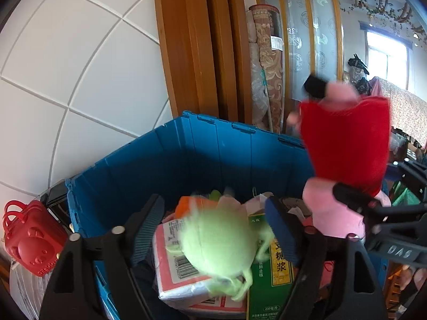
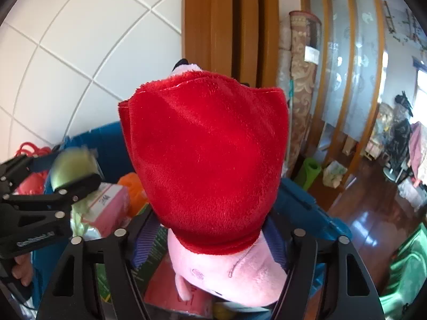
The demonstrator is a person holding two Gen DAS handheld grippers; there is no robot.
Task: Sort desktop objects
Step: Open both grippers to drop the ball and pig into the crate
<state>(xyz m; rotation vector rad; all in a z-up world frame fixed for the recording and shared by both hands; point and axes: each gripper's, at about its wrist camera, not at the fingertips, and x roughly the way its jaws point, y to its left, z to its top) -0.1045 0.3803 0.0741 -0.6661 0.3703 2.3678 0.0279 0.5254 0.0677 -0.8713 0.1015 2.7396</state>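
Note:
A blue plastic crate [image 1: 186, 144] holds a pink box [image 1: 170, 266], a green carton [image 1: 277, 274] and other items. A blurred light-green fuzzy ball [image 1: 221, 245] sits between the spread fingers of my left gripper [image 1: 216, 232], over the crate. My right gripper [image 2: 210, 248] is shut on the pink head of a plush pig in a red dress [image 2: 205, 154], held above the crate's right side. The pig also shows in the left wrist view [image 1: 347, 144], with the right gripper [image 1: 357, 208] clamped on it.
A red bear-face case [image 1: 29, 237] stands left of the crate against the white tiled wall. A wooden door frame [image 1: 192, 53] and a rolled rug [image 1: 267, 69] stand behind. A green stool [image 2: 405, 266] and wooden floor lie to the right.

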